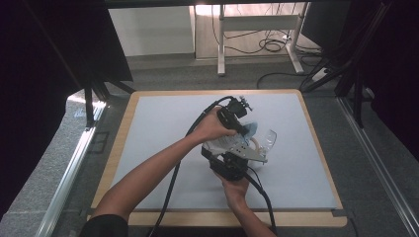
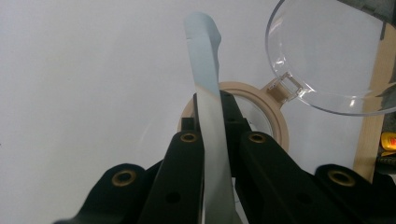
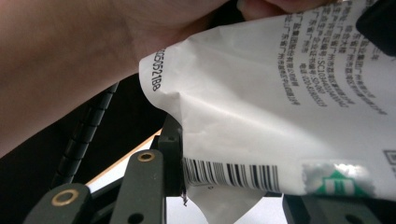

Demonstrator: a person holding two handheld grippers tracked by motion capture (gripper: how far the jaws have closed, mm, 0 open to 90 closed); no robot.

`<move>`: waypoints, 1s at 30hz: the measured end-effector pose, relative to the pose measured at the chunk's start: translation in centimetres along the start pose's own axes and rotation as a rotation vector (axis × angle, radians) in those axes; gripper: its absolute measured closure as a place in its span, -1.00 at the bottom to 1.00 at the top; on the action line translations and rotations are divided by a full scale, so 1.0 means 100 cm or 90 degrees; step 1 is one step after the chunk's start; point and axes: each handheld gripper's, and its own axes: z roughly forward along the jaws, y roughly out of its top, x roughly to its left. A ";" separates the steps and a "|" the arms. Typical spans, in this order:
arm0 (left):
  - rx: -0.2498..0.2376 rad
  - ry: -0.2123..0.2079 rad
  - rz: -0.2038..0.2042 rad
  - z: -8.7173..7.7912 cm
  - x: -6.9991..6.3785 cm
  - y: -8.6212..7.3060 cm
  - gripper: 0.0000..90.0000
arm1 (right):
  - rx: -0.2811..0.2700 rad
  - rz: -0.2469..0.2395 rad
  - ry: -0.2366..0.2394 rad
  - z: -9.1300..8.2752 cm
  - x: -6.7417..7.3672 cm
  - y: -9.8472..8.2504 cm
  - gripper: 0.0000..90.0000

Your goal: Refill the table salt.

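Note:
A white and blue printed packet (image 1: 222,144) hangs between both grippers above the middle of the table. My left gripper (image 1: 246,129) is shut on its thin top edge (image 2: 205,70), seen edge-on between the jaws (image 2: 212,107). The right gripper (image 1: 237,147) comes from the near side. In the right gripper view the packet's barcode end (image 3: 233,175) spans my right gripper (image 3: 261,154), and one finger (image 3: 172,140) presses its edge while the other fingertip is hidden. Just beyond lies a beige-rimmed container (image 2: 280,126) with its clear hinged lid (image 2: 327,56) open.
The table top is a pale grey mat (image 1: 163,138) on a wooden board (image 1: 123,133). Black cables (image 1: 173,182) trail from both grippers toward the near edge. Dark curtains and desk legs (image 1: 221,44) stand beyond the table.

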 end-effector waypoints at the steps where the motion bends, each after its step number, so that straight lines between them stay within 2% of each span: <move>1: -0.004 0.000 -0.003 0.000 0.000 -0.001 1.00 | 0.003 -0.003 0.002 0.000 0.000 -0.001 0.40; 7: -0.016 -0.003 -0.007 0.000 0.002 -0.006 1.00 | 0.013 -0.012 0.005 0.001 0.000 -0.004 0.39; 16: -0.009 -0.008 -0.006 0.003 0.001 -0.005 1.00 | 0.014 -0.013 0.000 0.000 0.000 -0.006 0.39; 22: 0.007 -0.005 0.008 0.003 -0.003 0.003 1.00 | -0.002 0.005 -0.005 -0.003 0.001 -0.002 0.39; 30: 0.015 -0.003 0.006 0.002 -0.005 0.007 1.00 | -0.017 0.023 -0.004 -0.003 0.001 0.002 0.40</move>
